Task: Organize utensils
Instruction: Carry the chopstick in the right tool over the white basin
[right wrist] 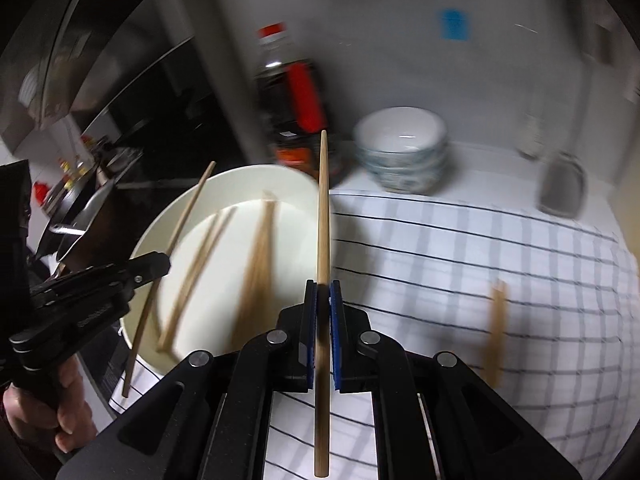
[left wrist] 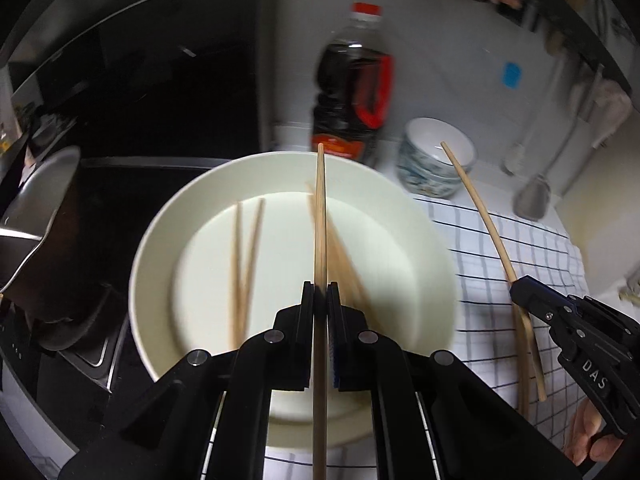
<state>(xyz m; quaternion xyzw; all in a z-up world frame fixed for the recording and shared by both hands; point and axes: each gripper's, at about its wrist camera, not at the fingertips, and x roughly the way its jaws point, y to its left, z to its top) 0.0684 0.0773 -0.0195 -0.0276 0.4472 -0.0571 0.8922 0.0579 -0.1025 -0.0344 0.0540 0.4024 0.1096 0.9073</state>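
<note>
My left gripper is shut on a wooden chopstick and holds it above a white plate. Several chopsticks lie in that plate. My right gripper is shut on another wooden chopstick over the checked cloth, next to the plate's right rim. In the left wrist view the right gripper shows at the right with its chopstick. In the right wrist view the left gripper shows at the left with its chopstick. One loose chopstick lies on the cloth.
A dark sauce bottle with a red cap stands behind the plate. Stacked patterned bowls sit to its right. A steel pan is at the left on the stove. A metal spatula leans at the wall.
</note>
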